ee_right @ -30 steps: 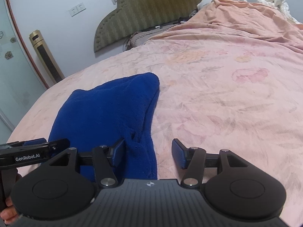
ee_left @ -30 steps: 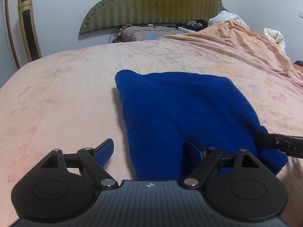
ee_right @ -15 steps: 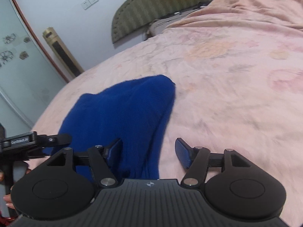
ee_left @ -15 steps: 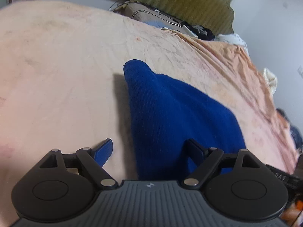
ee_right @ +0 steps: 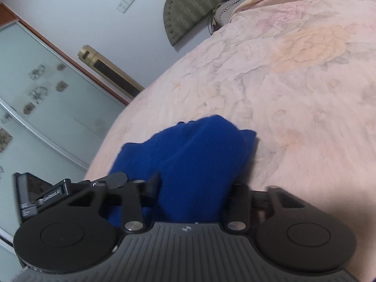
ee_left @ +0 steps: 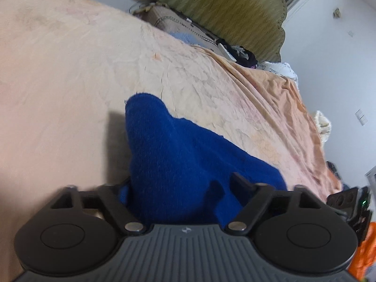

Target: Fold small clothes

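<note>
A fuzzy deep-blue garment point(ee_left: 188, 155) lies on the pink floral bedspread point(ee_left: 70, 75), bunched up toward me. My left gripper point(ee_left: 181, 188) has its jaws wide apart with the garment's near left edge heaped between them; the cloth hides the left fingertip. In the right wrist view the same garment point(ee_right: 195, 155) fills the gap of my right gripper point(ee_right: 195, 188), whose jaws also stand apart around the near right edge. Neither gripper pinches the cloth. The right gripper's body point(ee_left: 350, 202) shows at the left view's right edge, the left gripper's body point(ee_right: 47, 195) at the right view's left.
A green padded headboard point(ee_left: 223, 2) and pillows with dark clothes point(ee_left: 239, 51) are at the bed's far end. A gold tower heater point(ee_right: 110, 70) and glass wardrobe doors point(ee_right: 35, 94) stand past the bed's left side. An orange item point(ee_left: 362, 253) is at lower right.
Both grippers have tilted and pushed forward into the garment's near edge. The cloth, flat a second ago, has bunched up between the jaws and its far corners have drawn in.
</note>
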